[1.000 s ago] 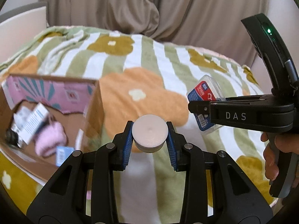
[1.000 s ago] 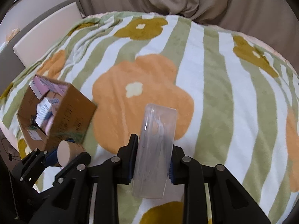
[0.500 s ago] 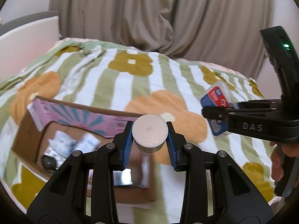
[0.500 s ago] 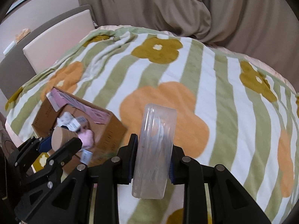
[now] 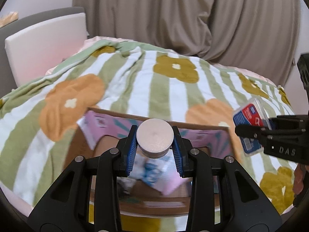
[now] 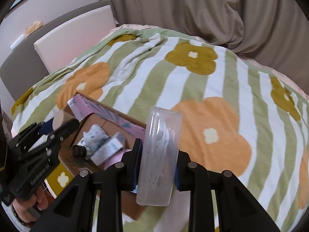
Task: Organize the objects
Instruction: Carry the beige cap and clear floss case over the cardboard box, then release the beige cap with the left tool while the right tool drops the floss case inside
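1. Above the open cardboard box [image 5: 202,129], we see the left gripper [image 5: 155,150] clamped on a round metal tin [image 5: 154,138]; its blue pads [image 5: 131,154] press the tin's sides, and the flat lid faces the camera.
2. The right gripper [image 6: 157,166] is closed on a clear plastic case [image 6: 160,154] held on edge (thin white pieces show through its wall; we cannot tell what they are). The left wrist view shows the same case [image 5: 249,127] from its red-and-blue label side, just right of the box.
3. The box lies on a bed blanket [image 6: 193,81] with green and white stripes and orange and olive flowers. A pink printed flap [image 6: 108,112] stands along its far edge.
4. Inside the box we see a white carton [image 6: 108,150], a crumpled blue-and-white packet [image 6: 95,135], a small dark object [image 6: 78,150] and something pink [image 5: 170,183]; this area is blurred.
5. A grey curtain [image 5: 183,15] hangs behind the bed, and a pale headboard panel [image 6: 73,40] stands at its left.
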